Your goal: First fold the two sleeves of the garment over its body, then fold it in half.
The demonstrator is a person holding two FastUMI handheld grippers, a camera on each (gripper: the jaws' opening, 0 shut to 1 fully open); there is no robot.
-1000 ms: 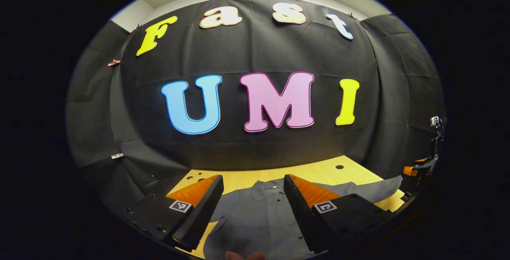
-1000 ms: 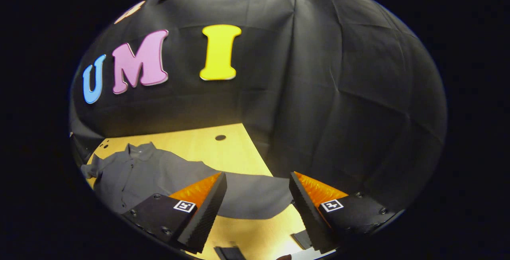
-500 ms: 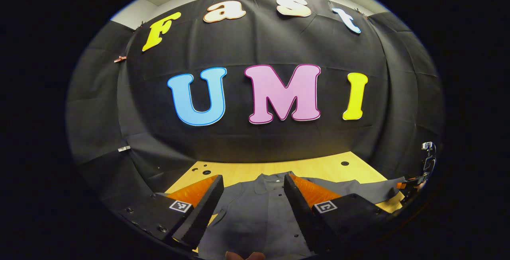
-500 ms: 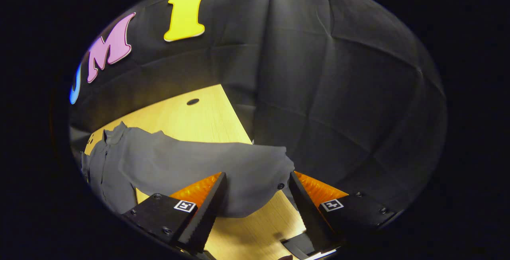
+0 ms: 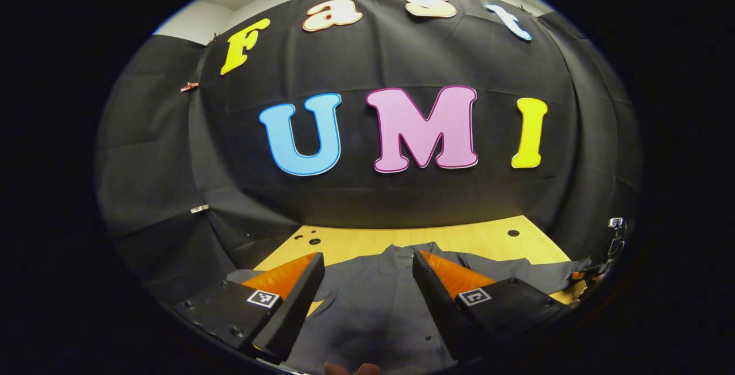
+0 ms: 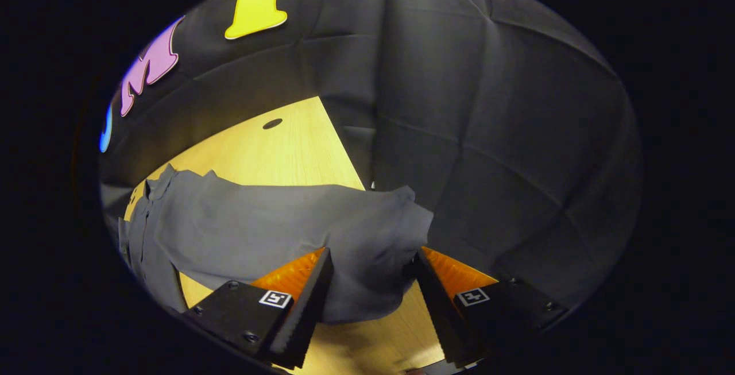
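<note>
The right gripper (image 6: 370, 283) has its jaws spread wide, one on each side of the cuff end of the sleeve (image 6: 367, 237) — the cloth lies between them, though whether either finger presses it is unclear. That sleeve stretches out flat from the grey shirt (image 6: 189, 225) across the wooden desk (image 6: 287, 151). The left gripper (image 5: 367, 289) also has wide jaws, holding nothing, above the shirt's (image 5: 373, 312) buttoned front — collar toward the wall.
</note>
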